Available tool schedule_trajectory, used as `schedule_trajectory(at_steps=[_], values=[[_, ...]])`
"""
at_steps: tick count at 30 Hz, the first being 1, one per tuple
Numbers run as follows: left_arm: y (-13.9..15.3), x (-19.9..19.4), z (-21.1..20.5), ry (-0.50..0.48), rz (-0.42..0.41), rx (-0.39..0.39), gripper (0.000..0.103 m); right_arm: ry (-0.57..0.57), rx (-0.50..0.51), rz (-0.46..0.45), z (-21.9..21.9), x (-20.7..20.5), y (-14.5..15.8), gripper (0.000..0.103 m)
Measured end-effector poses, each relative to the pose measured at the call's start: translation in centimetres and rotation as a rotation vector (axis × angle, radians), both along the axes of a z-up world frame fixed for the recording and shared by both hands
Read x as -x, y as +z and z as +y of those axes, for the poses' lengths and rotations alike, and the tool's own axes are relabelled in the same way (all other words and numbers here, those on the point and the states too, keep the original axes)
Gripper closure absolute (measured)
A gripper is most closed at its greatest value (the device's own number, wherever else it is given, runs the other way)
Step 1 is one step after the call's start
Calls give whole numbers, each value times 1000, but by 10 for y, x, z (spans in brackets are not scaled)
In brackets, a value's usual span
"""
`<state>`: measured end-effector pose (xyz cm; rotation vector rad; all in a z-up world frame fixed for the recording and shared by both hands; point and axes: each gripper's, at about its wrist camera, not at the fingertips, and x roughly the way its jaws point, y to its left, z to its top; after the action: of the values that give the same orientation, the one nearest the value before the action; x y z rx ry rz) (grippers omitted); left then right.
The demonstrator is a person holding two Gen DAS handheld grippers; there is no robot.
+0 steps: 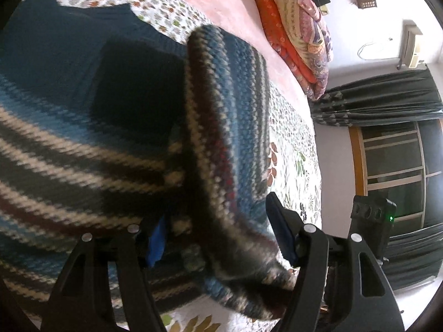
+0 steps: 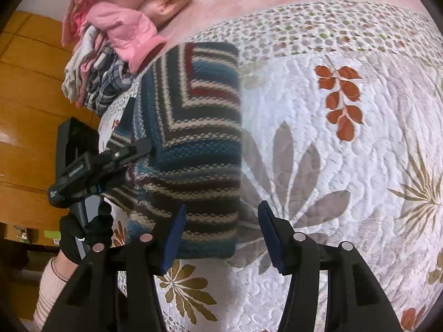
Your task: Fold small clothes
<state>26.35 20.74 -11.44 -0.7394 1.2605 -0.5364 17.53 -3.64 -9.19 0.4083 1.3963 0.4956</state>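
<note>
White lettering runs along the left gripper (image 2: 151,145) body in the right wrist view, too small to read.

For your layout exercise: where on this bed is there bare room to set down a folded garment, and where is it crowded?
Free: the quilt right of the striped sweater, and the pink sheet beyond it. Crowded: the clothes pile at the sweater's far left corner, and the bedding stack along the pink sheet's edge.

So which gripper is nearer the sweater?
Left. The left gripper touches the sweater at its edge; the right gripper hangs open just off its near corner.
</note>
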Motion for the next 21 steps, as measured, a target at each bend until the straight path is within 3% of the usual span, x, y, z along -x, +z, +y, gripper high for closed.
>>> schedule_trajectory(at_steps=[5,9,12,21], values=[[-2,-8,-9,-3,8,-4,36,22,17,19,10,4,-11,48],[3,-8,-17,-37,-35,-80,56,28,29,30,15,4,-16,48],[7,-9,-16,-39,-66,-75,72,15,23,16,14,2,-11,48],[31,-4,6,9,-114,-23,79,-64,-27,-26,-4,-1,8,47]])
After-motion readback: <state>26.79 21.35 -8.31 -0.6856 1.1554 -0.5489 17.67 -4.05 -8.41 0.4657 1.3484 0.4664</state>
